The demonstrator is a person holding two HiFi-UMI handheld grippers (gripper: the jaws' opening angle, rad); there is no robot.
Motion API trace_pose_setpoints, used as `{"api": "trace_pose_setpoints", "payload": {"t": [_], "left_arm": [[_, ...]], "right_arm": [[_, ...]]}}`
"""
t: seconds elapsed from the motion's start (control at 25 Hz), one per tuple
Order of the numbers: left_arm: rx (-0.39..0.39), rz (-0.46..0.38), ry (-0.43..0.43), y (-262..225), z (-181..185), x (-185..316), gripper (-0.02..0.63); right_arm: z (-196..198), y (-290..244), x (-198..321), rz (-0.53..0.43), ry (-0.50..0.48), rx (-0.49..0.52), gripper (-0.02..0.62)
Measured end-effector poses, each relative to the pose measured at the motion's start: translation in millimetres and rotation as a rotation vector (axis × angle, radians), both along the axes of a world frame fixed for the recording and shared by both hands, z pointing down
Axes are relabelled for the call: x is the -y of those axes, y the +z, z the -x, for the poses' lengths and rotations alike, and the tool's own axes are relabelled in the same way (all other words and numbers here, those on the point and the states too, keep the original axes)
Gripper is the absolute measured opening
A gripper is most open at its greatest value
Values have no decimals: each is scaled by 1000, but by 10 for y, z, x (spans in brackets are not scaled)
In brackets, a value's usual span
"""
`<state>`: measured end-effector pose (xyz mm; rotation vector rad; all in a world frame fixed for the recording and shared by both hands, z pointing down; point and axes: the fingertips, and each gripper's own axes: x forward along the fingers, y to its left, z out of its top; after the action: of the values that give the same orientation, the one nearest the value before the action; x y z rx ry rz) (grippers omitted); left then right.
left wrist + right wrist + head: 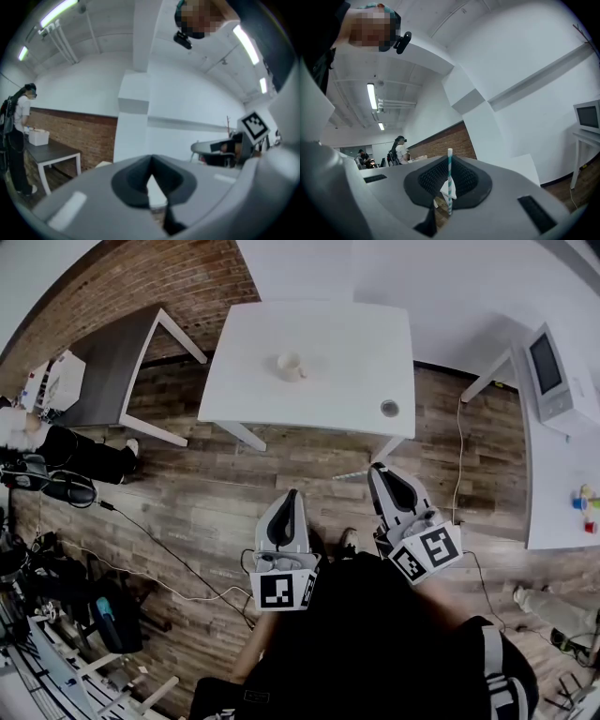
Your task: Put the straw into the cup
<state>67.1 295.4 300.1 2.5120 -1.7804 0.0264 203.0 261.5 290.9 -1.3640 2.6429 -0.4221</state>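
Straw (449, 180), 1, striped: probably light, crushable; gentle mid-length hold best. Pinched in right gripper (449, 163). Left gripper (151, 163) closed, empty.

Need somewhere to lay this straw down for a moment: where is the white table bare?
The white table is mostly bare: the whole left part beside the cup, the far right corner, and the near strip between the cup and the front edge. Only the small round object takes up the near right corner.
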Motion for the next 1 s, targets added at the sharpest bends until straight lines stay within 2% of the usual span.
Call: {"api": "trace_pose_setpoints", "payload": {"t": [0.16, 0.36, 0.64, 1.0], "left_arm": [[4, 15, 12, 103, 61, 103, 3], [-29, 14, 18, 176, 239, 510, 3], [-39, 2, 73, 186, 536, 1354, 3], [-72, 32, 114, 186, 1140, 2221, 3]], "right_arm": [[96, 50, 107, 9, 2, -7, 20], [235, 76, 441, 8, 27, -35, 20], [527, 35, 1204, -3, 65, -73, 20], [970, 22, 2103, 6, 139, -103, 18]]}}
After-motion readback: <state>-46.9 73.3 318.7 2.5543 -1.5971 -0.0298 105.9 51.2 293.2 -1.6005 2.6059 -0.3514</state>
